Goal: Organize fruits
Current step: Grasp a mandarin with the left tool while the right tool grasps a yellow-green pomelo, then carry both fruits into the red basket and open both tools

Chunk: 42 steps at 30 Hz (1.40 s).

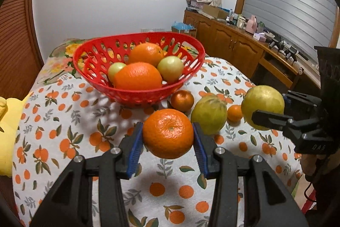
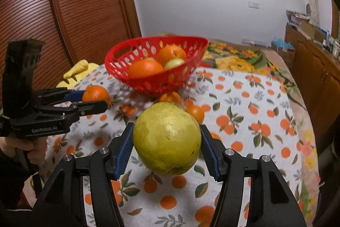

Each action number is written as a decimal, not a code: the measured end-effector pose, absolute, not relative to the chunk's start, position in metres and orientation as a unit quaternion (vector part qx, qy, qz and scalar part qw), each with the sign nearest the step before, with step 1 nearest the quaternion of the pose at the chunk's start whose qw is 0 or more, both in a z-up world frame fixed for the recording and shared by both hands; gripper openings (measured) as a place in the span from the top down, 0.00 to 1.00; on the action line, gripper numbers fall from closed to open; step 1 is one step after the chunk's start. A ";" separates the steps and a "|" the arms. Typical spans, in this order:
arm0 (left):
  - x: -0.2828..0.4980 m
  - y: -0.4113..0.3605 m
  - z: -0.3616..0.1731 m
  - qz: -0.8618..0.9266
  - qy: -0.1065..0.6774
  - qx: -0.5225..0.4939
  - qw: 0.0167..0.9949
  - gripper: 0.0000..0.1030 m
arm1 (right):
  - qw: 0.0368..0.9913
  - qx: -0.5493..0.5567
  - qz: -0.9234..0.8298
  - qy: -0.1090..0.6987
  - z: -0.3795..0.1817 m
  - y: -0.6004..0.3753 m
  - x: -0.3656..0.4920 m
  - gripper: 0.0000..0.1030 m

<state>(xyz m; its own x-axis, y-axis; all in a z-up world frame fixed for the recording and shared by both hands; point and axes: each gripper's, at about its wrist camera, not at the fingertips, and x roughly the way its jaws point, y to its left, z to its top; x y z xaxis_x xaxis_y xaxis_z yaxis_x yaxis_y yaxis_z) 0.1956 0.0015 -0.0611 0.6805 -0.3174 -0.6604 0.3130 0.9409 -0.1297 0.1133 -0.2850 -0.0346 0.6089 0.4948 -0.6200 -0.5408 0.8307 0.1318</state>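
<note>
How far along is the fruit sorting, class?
Done: four fruits lie in the basket. In hand: the left gripper holds an orange, the right gripper a pear, both off the cloth. Left: three fruits on the cloth beside the basket.

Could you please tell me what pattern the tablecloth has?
White tablecloth printed with oranges and green leaves; clearest in the left wrist view.
</note>
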 end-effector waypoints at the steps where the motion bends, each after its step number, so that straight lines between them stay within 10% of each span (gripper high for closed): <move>1: 0.195 0.003 -0.058 -0.172 0.358 -0.004 0.918 0.58 | 0.897 -0.035 0.290 0.331 -0.030 -0.284 0.114 0.41; 42: 0.228 0.062 -0.021 -0.143 0.317 -0.019 0.937 0.58 | 0.876 -0.102 0.337 0.329 -0.014 -0.191 0.200 0.41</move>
<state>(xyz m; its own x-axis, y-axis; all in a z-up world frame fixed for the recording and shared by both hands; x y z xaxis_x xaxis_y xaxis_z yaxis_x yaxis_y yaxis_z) 0.2278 0.0618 -0.0211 0.7578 -0.2808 -0.5890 0.2563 0.9582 -0.1270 0.2004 -0.1913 -0.0142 0.5557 0.5240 -0.6454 -0.6581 0.7516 0.0436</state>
